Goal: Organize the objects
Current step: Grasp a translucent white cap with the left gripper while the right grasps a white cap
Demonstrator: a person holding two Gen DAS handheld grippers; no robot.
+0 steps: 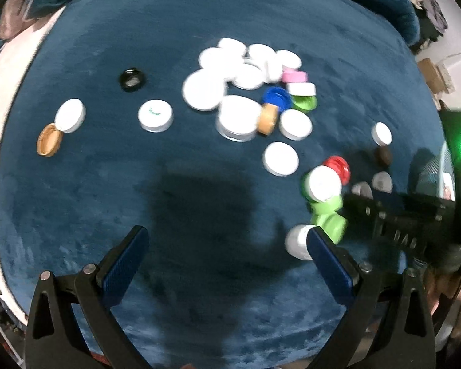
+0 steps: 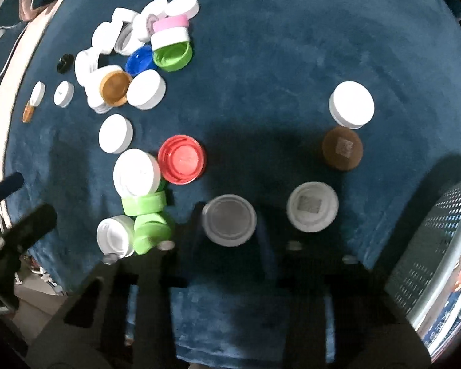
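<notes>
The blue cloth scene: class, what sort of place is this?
Probably a room at home: a plush blue cloth strewn with loose bottle caps, a mesh basket beside it, clutter at the edges.

Left gripper [image 1: 227, 246]: jaws spread wide, blue-padded fingers [image 1: 123, 264] angled steeply down at the cloth, nothing between them. Right gripper [image 2: 229, 230]: pointing straight down, jaws drawn close either side of a grey cap [image 2: 229, 220]; pad contact is lost in shadow and blur. It also shows at the left wrist view's right edge.
</notes>
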